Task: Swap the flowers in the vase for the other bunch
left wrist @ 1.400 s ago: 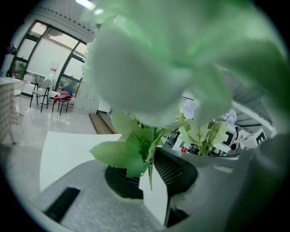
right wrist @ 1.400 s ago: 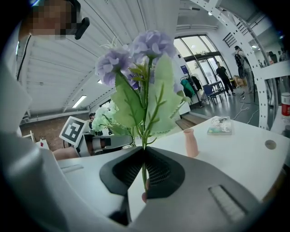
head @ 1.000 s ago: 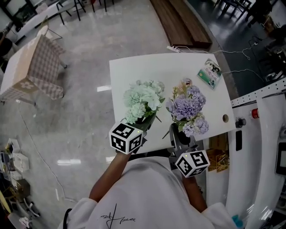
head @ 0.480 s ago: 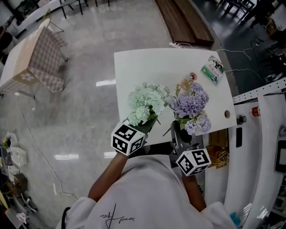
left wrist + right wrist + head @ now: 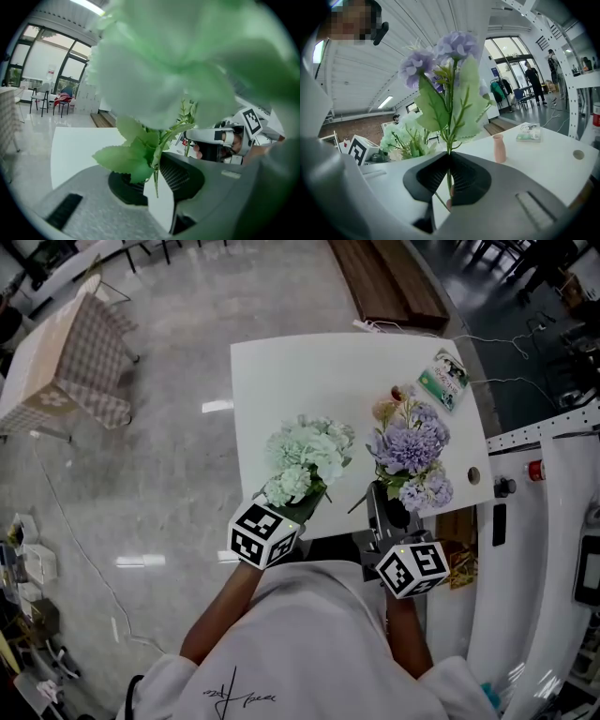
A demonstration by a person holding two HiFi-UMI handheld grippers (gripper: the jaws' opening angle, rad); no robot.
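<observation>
The pink vase (image 5: pixel 499 147) stands empty on the white table (image 5: pixel 300 381), half hidden from above by the purple bunch (image 5: pixel 411 448). At the near edge, the left gripper (image 5: pixel 151 164) has jaws that have just been opening, with the stems and leaves of the pale green bunch (image 5: pixel 305 454) wedged between them. The right gripper (image 5: pixel 449 176) is clamped on the purple bunch's stem. A packet (image 5: pixel 442 379) lies at the far right corner.
</observation>
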